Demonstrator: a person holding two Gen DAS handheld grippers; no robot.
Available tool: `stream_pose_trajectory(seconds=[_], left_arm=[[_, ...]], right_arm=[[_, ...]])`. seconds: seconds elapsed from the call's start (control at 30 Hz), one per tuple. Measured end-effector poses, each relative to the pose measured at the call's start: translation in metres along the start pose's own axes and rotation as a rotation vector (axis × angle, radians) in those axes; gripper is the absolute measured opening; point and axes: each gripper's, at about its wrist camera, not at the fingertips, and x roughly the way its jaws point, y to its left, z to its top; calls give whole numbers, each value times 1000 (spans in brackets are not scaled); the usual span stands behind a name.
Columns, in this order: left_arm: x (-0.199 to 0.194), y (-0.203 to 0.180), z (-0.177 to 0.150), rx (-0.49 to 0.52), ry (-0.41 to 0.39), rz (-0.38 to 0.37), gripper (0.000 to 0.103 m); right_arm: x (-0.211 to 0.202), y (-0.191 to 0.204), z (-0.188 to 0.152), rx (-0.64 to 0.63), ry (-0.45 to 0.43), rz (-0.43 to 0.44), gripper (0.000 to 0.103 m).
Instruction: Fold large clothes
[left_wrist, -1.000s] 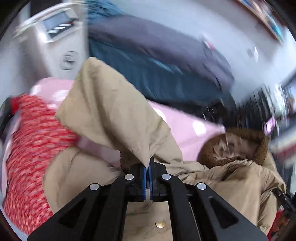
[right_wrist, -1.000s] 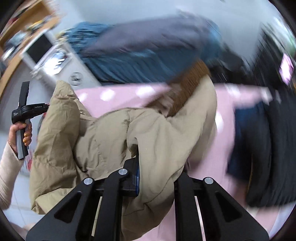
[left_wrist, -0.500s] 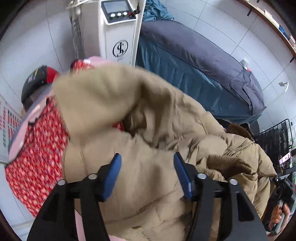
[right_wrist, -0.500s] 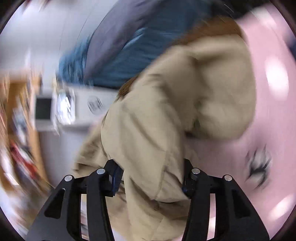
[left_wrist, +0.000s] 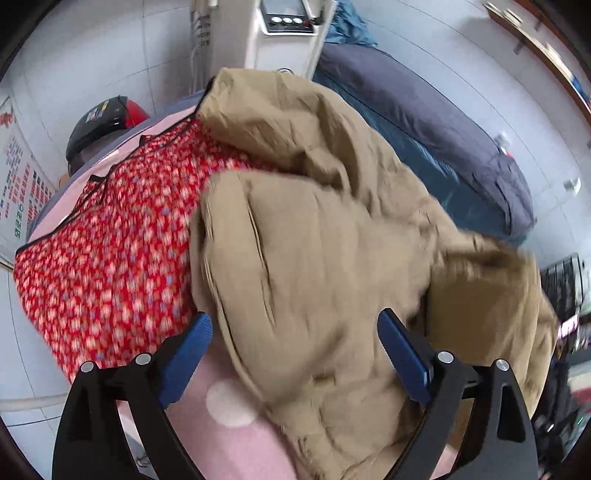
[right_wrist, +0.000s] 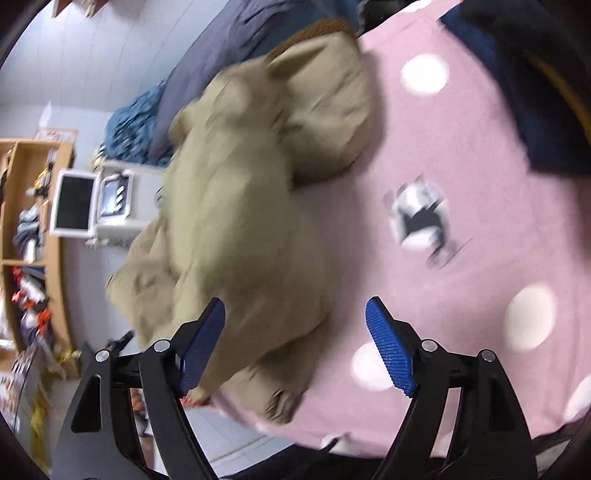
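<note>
A tan padded coat (left_wrist: 317, 251) with a brown furry hood lies in a loose heap on the pink dotted bed cover (left_wrist: 229, 435). My left gripper (left_wrist: 295, 332) hovers over it, jaws opening wide, blue pads clear of the cloth. In the right wrist view the same coat (right_wrist: 236, 221) lies to the left on the pink cover (right_wrist: 461, 258). My right gripper (right_wrist: 295, 321) is also opening, its pads apart and pressing on nothing, with the coat's near edge below the gap.
A red flowered garment (left_wrist: 110, 251) lies left of the coat. A white machine (left_wrist: 284, 33) and a grey-blue bed (left_wrist: 424, 122) stand behind. Dark clothes (right_wrist: 517, 92) lie at the far right of the cover. Wooden shelves (right_wrist: 33, 221) line the wall.
Both grippers were shut on folds of the tan coat and have let go, their jaws spreading wide. The coat has dropped onto the cover in a heap, and both hands have swung down over it.
</note>
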Motion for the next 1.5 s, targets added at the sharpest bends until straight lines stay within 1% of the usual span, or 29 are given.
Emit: stream_pose_trajectory(seconds=[0.03, 0.07, 0.1, 0.13, 0.17, 0.23, 0.27, 0.33, 0.4, 0.43, 0.47, 0.53, 0.6, 0.7, 0.73, 0.83, 0.93, 1.03, 1.13, 1.2, 1.23, 1.3, 1.33, 1.37, 1.4, 1.43, 1.47, 1.5], left_arm=[[-1, -7, -14, 31, -2, 6, 90], [-1, -14, -26, 53, 2, 6, 92], [1, -18, -36, 69, 9, 3, 93], [4, -27, -51, 103, 32, -5, 93], [6, -31, -58, 118, 47, -10, 93], [10, -44, -76, 151, 89, -25, 93], [10, -48, -83, 162, 95, -32, 93], [8, -54, -94, 176, 101, -57, 93], [6, -58, -101, 189, 107, -60, 93], [5, -58, -103, 190, 108, -62, 93], [5, -58, -105, 189, 112, -64, 93], [8, -56, -109, 179, 129, -61, 93], [10, -56, -112, 170, 142, -64, 93], [10, -59, -113, 177, 140, -61, 93], [9, -62, -115, 186, 135, -59, 93], [6, -76, -115, 230, 125, -61, 93], [6, -86, -113, 272, 122, -72, 93], [5, -93, -109, 284, 121, -94, 93], [5, -96, -107, 286, 123, -112, 93], [4, -95, -107, 290, 120, -116, 93], [3, -95, -106, 292, 119, -117, 93], [6, -93, -107, 295, 123, -113, 93], [8, -91, -108, 293, 129, -108, 93], [11, -88, -109, 289, 139, -102, 93], [11, -84, -113, 285, 145, -98, 93], [15, -80, -113, 272, 153, -93, 93], [17, -76, -111, 257, 158, -91, 93], [17, -72, -111, 245, 160, -89, 93]], right_arm=[[7, 6, -6, -2, 8, 19, 78], [12, 16, -15, -1, 23, 57, 78], [22, 25, -21, 5, 49, 100, 78], [34, 35, -25, 12, 73, 127, 79], [49, 42, -32, 25, 113, 143, 79], [76, 53, -42, 29, 181, 103, 79], [90, 59, -49, 14, 213, 87, 79], [106, 68, -57, -35, 230, 39, 79], [109, 69, -60, -63, 217, 16, 79], [106, 67, -61, -70, 202, 12, 75], [102, 65, -60, -84, 183, 8, 66], [91, 61, -54, -124, 151, -27, 32], [76, 51, -49, -152, 120, -50, 14], [45, 33, -39, -163, 50, -100, 8], [33, 25, -37, -164, 20, -131, 6], [1, 2, -24, -134, -53, -190, 5], [-37, -16, -12, -88, -138, -210, 4], [-81, -25, 4, -95, -228, -252, 4], [-114, -23, 21, -94, -302, -271, 2], [-140, -26, 33, -95, -368, -298, 1], [-155, -28, 39, -93, -422, -333, 0], [-179, -24, 45, -117, -515, -430, 0], [-189, -21, 51, -143, -532, -470, 0], [-189, -14, 54, -161, -521, -472, 1], [-190, -10, 56, -185, -503, -455, 1], [-184, -1, 55, -224, -469, -429, 11], [-176, 6, 53, -260, -438, -417, 24], [-167, 12, 47, -290, -412, -405, 67]])
